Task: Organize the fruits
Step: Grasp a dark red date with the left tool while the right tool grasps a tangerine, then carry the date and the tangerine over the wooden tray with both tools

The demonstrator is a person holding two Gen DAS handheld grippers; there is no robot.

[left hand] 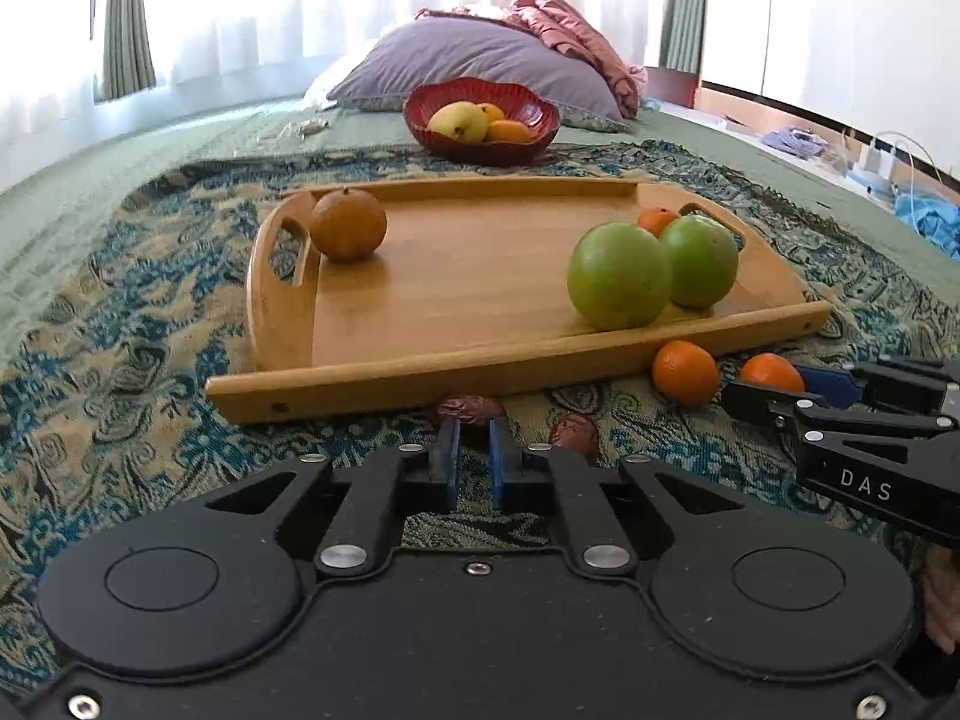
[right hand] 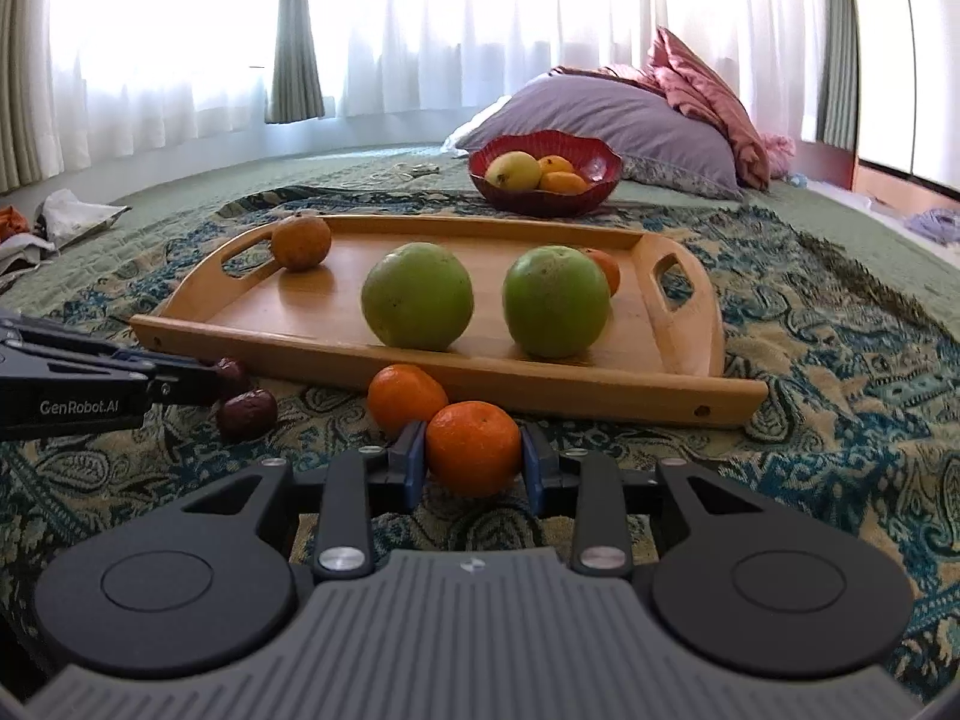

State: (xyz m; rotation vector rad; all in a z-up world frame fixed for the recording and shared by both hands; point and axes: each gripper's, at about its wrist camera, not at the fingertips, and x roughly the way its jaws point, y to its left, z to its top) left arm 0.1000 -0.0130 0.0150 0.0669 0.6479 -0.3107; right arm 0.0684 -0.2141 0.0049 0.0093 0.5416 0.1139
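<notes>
A wooden tray (left hand: 480,354) (right hand: 690,324) lies on the patterned blanket and holds two green apples (left hand: 618,276) (right hand: 417,295), a brownish orange (left hand: 348,225) (right hand: 301,242) and a small mandarin (left hand: 657,219) (right hand: 607,269). My right gripper (right hand: 474,456) (left hand: 765,381) is shut on a mandarin (right hand: 474,447) (left hand: 771,372) on the blanket before the tray; a second mandarin (right hand: 405,396) (left hand: 685,372) lies beside it. My left gripper (left hand: 474,429) (right hand: 219,375) stands narrowly apart around a dark red date (left hand: 471,407) (right hand: 231,372). Another date (left hand: 574,433) (right hand: 247,414) lies nearby.
A red bowl (left hand: 528,120) (right hand: 594,171) with a yellow pear and orange fruits stands behind the tray. Purple and pink pillows (left hand: 480,60) (right hand: 630,120) lie at the back. Curtained windows are beyond. Clutter lies off the bed's edges.
</notes>
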